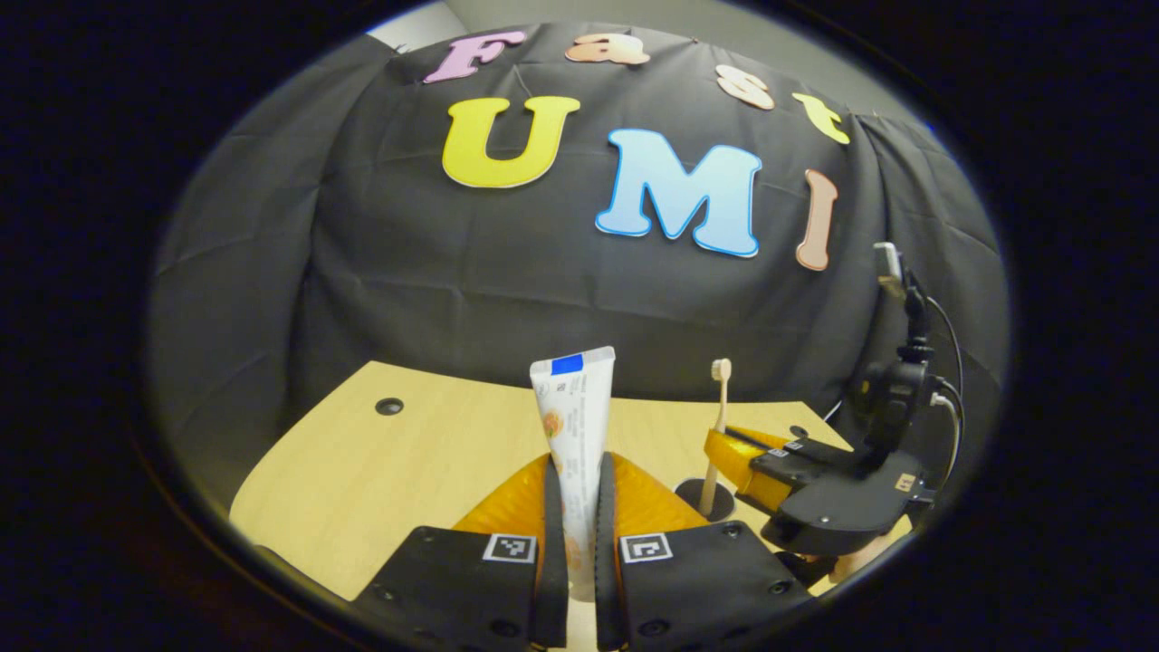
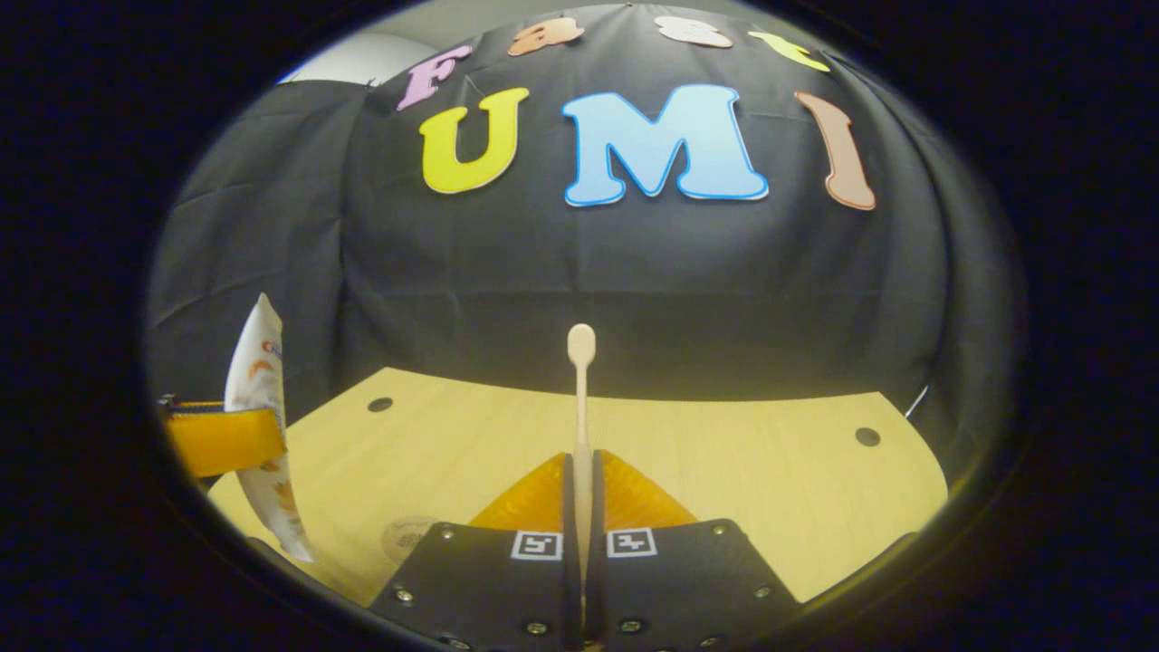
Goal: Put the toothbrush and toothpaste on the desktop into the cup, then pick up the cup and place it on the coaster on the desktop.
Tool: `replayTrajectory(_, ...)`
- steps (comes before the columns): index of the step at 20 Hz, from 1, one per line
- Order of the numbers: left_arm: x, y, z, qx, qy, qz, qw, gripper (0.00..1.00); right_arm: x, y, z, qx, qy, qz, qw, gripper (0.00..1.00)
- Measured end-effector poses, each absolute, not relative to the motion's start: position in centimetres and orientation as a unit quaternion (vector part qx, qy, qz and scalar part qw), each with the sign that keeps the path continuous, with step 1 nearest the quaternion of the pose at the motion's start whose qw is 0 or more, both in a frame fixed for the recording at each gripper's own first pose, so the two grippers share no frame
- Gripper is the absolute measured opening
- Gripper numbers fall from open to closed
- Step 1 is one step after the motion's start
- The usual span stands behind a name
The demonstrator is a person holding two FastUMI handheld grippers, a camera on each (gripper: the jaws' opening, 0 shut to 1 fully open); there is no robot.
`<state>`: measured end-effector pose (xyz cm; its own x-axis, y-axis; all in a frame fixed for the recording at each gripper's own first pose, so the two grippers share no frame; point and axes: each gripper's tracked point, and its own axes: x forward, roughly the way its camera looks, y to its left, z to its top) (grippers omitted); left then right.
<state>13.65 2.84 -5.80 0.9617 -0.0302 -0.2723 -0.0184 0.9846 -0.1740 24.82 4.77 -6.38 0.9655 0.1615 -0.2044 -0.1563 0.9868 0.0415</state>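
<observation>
Toothpaste is held upright at lower centre of the left gripper view, clamped between the closed fingers of the left gripper. Toothbrush is pinched likewise, head up, by the right gripper, raised above the desktop.

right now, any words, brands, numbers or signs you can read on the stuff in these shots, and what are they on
None can be read.
toothpaste tube, held upright in the left claw: small print and a logo on the side, too small and blurred to read.
left claw: two square black-and-white code markers, patterns, not text.
right claw, shut on the toothbrush: two such markers, no text.
toothbrush: no marking visible.
</observation>
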Motion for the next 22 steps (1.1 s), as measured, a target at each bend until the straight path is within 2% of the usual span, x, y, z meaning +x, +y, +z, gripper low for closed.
replayTrajectory(4,14.0,2.5,-6.1,-0.091,0.142,-0.01,0.986,0.19,25.0,4.6,-8.4,0.001,0.134,0.078,0.988,0.05)
replayTrajectory(6,14.1,2.3,-6.2,-0.091,0.145,-0.014,0.985,0.19,24.5,4.6,-8.6,0.0,0.143,0.08,0.986,0.12)
replayTrajectory(7,14.3,2.2,-6.4,-0.092,0.147,-0.016,0.985,0.19,24.4,4.3,-8.7,-0.003,0.145,0.078,0.986,0.21)
replayTrajectory(8,14.4,2.0,-6.6,-0.094,0.148,-0.017,0.984,0.2,24.1,4.0,-8.5,-0.004,0.146,0.075,0.986,0.24)
replayTrajectory(9,14.6,1.8,-7.0,-0.096,0.15,-0.02,0.984,0.2,23.8,3.9,-8.4,-0.005,0.148,0.076,0.986,0.41)
replayTrajectory(10,14.7,1.5,-7.2,-0.099,0.151,-0.022,0.983,0.19,23.4,3.7,-8.5,-0.006,0.149,0.078,0.986,0.53)
replayTrajectory(12,15.5,0.8,-7.2,-0.103,0.153,-0.026,0.983,0.2,22.6,2.8,-8.2,-0.012,0.15,0.07,0.986,0.96)
replayTrajectory(13,15.7,0.4,-7.3,-0.105,0.153,-0.028,0.982,0.19,22.5,2.2,-8.0,-0.017,0.148,0.062,0.987,1.0)
replayTrajectory(22,19.4,-3.3,-7.4,-0.114,0.125,-0.073,0.983,0.2,19.4,-1.8,-3.9,0.002,0.115,0.031,0.993,1.0)
